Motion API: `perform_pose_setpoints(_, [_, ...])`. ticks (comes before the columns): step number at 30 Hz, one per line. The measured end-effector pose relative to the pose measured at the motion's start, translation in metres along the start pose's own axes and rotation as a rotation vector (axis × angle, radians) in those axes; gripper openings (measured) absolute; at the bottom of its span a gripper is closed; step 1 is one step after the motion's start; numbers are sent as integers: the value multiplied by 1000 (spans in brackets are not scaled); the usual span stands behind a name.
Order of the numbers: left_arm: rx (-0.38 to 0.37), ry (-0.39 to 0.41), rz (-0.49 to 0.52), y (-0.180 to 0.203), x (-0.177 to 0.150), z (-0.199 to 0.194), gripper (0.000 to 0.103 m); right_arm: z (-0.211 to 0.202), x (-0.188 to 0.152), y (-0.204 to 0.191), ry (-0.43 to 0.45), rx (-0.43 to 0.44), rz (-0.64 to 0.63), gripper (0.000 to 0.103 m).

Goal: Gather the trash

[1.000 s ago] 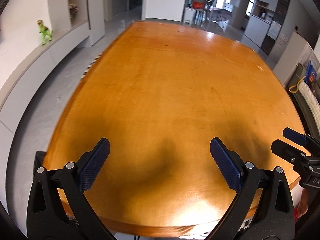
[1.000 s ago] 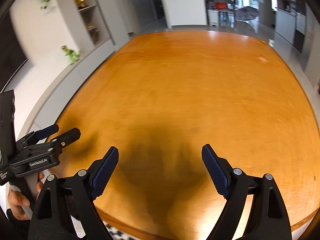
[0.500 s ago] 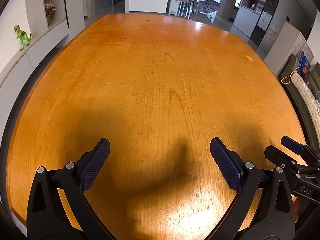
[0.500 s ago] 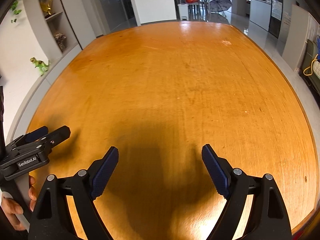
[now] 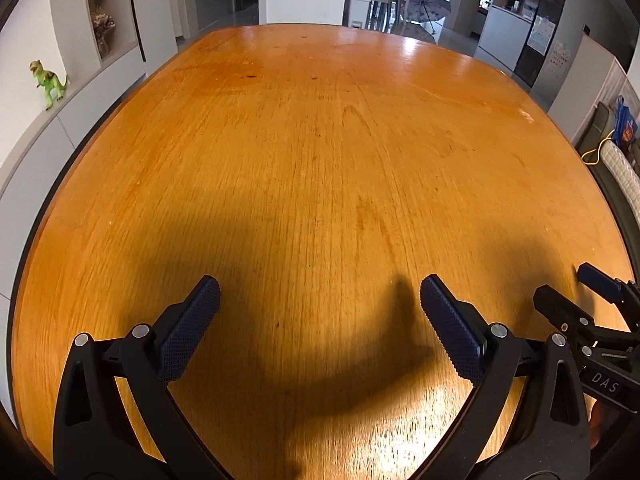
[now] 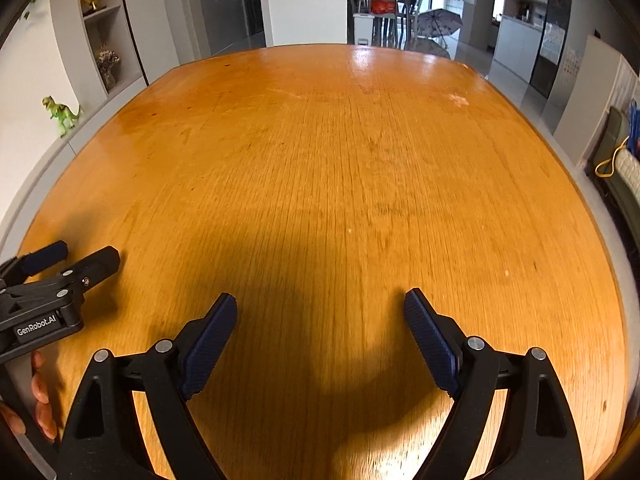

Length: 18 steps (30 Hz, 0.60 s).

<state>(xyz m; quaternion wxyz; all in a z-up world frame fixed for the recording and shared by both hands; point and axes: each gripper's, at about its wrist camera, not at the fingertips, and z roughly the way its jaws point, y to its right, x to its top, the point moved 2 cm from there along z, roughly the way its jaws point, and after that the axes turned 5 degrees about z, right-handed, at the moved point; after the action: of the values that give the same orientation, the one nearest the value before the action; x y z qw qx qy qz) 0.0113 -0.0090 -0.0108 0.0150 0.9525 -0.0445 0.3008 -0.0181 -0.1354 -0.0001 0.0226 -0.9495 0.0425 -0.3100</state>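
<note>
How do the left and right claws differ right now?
The left claw sits nearer the table's left edge, the right claw nearer its right edge. The left claw's body reads "GenRobot.AI"; the right claw's shows "DAS". Both are open, empty and over bare wood.

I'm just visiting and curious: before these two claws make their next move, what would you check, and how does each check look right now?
1. Left gripper open: ok.
2. Right gripper open: ok.
3. Both grippers hold nothing: ok.
4. Grippers apart from each other: ok.
5. Trash in sight on the wooden table: not ok, none shows.
6. Trash bin located: cannot tell, none in view.
</note>
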Motion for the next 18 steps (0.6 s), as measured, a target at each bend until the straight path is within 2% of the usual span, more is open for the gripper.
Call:
perform_pose_setpoints(8, [51, 0, 25, 2, 9, 10, 97, 10, 11, 5, 18, -11, 20, 95])
perform_pose_setpoints(10, [58, -2, 23, 3, 11, 12, 97, 12, 13, 5, 12, -9, 17, 100])
perform_pose_setpoints(18, [66, -3, 17, 4, 12, 13, 97, 14, 14, 5, 7, -11, 10, 100])
